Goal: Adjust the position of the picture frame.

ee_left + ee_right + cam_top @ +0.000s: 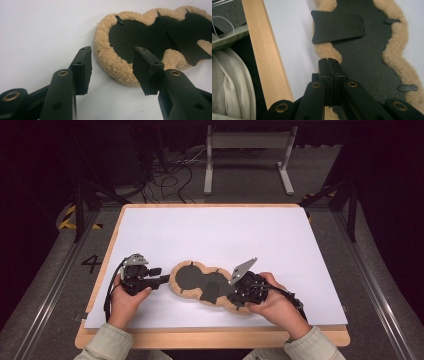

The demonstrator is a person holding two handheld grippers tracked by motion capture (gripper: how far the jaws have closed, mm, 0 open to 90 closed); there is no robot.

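Observation:
A tan fleece pad with a dark backing lies face down on the white table top, near the front edge. A dark flap lies folded over its backing. My left gripper rests at the pad's left end. In the left gripper view the left gripper is open, with the fleece rim just ahead of its jaws and nothing held. My right gripper sits over the pad's right end. The right gripper view shows the right gripper shut, above the dark backing beside the flap.
The table's wooden front edge runs close to the right gripper, with a light sleeve beyond it. Small dark tabs sit along the fleece rim. Cables and a grey stand are on the floor behind the table.

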